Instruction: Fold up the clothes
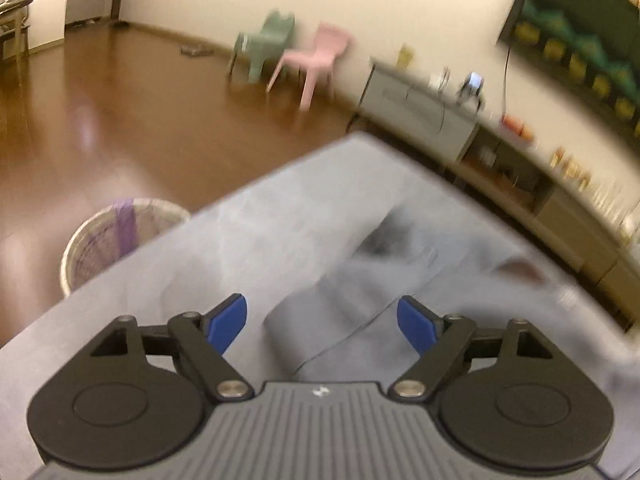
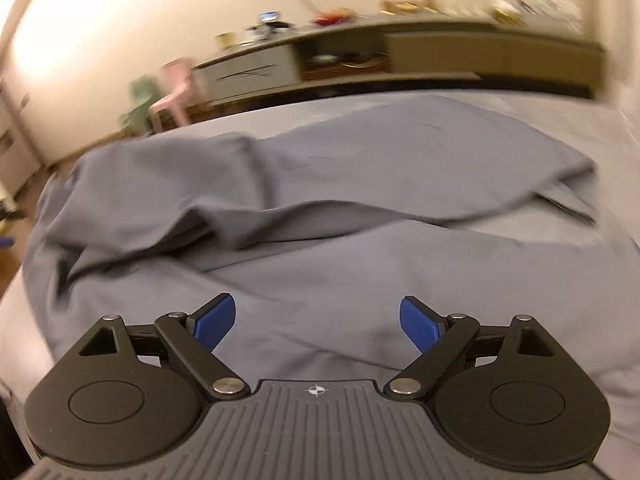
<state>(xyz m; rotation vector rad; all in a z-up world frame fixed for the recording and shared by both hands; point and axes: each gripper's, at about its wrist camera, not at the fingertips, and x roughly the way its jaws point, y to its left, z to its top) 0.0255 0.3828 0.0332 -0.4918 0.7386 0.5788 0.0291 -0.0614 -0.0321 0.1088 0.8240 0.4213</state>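
A grey garment [image 2: 328,184] lies rumpled across a grey-covered table [image 2: 520,108], with a long fold ridge running left to right through its middle. My right gripper [image 2: 316,322] hovers over its near part, open, with nothing between the blue pads [image 2: 212,322]. In the left wrist view the same garment [image 1: 360,300] shows a seam and a dark opening further off. My left gripper [image 1: 322,324] is open above the garment's edge, and nothing sits between its fingers. Both views are blurred by motion.
A wicker basket [image 1: 116,236] with purple cloth stands on the wooden floor left of the table [image 1: 224,248]. Green chair [image 1: 268,44] and pink chair [image 1: 316,60] stand by the far wall. A long low cabinet [image 2: 400,56] with clutter runs behind the table.
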